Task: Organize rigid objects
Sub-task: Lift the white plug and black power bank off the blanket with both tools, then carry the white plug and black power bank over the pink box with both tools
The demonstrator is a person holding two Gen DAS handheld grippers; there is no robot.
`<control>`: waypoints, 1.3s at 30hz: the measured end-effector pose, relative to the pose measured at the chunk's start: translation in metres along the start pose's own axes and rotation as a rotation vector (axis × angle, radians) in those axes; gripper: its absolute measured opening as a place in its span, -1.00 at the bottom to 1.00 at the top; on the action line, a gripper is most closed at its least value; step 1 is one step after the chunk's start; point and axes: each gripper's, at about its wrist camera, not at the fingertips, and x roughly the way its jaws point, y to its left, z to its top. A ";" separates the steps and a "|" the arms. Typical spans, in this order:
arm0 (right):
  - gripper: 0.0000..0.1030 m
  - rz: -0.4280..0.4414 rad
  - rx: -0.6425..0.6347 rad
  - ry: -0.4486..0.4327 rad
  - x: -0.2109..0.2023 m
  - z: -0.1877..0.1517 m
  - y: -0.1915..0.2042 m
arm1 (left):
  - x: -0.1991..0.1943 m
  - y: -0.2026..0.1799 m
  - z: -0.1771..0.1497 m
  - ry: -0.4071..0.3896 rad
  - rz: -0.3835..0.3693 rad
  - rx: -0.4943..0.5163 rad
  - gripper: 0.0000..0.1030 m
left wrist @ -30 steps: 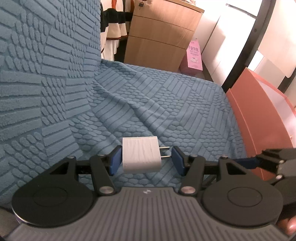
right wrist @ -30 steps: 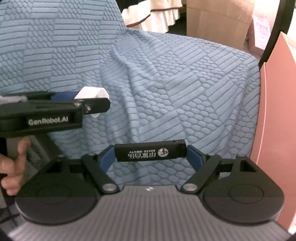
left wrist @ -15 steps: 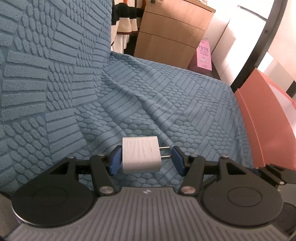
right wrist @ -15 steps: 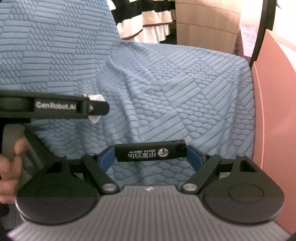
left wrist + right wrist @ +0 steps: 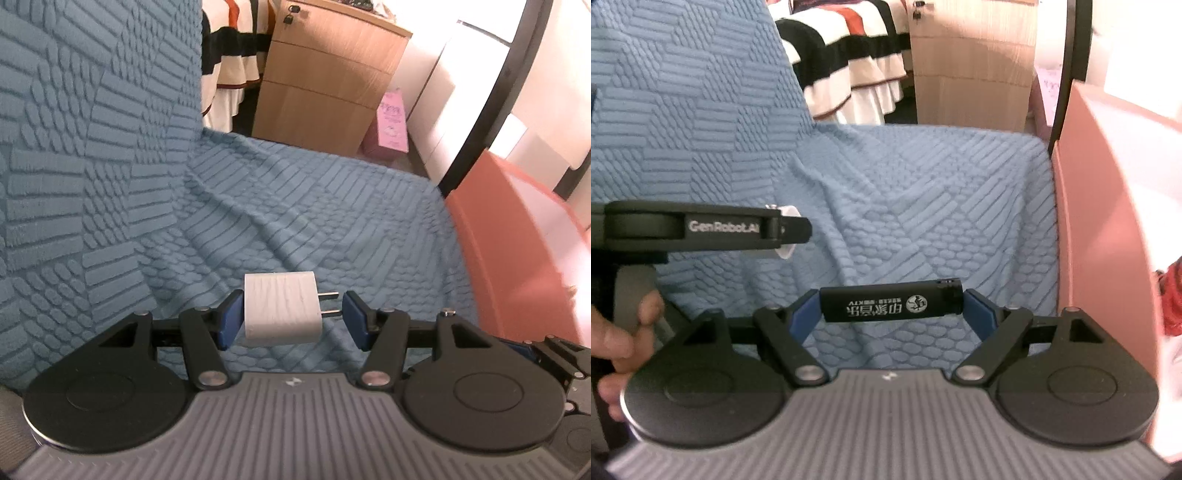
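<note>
My left gripper is shut on a white plug adapter, its two metal prongs pointing at the right pad, held above the blue textured sofa cover. My right gripper is shut on a black lighter with white print, held crosswise between the blue pads. In the right wrist view the left gripper shows side-on at the left, with part of the white adapter behind it.
A salmon-pink bin stands at the right of the sofa; its wall also shows in the right wrist view. A wooden drawer cabinet and striped cloth stand behind. A person's hand holds the left gripper's handle.
Both grippers have risen and drawn back a little, each still holding its object. More of the room behind the sofa and more of the pink bin have come into view.
</note>
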 end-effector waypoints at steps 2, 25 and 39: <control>0.65 0.008 -0.003 -0.026 -0.012 0.005 0.002 | -0.010 -0.006 0.002 -0.017 -0.010 0.016 0.23; 0.65 -0.044 0.124 -0.284 -0.143 0.065 -0.051 | -0.118 -0.074 0.059 -0.157 -0.160 0.003 0.23; 0.65 -0.128 0.176 -0.360 -0.201 0.072 -0.102 | -0.150 -0.179 0.092 -0.219 -0.262 0.110 0.23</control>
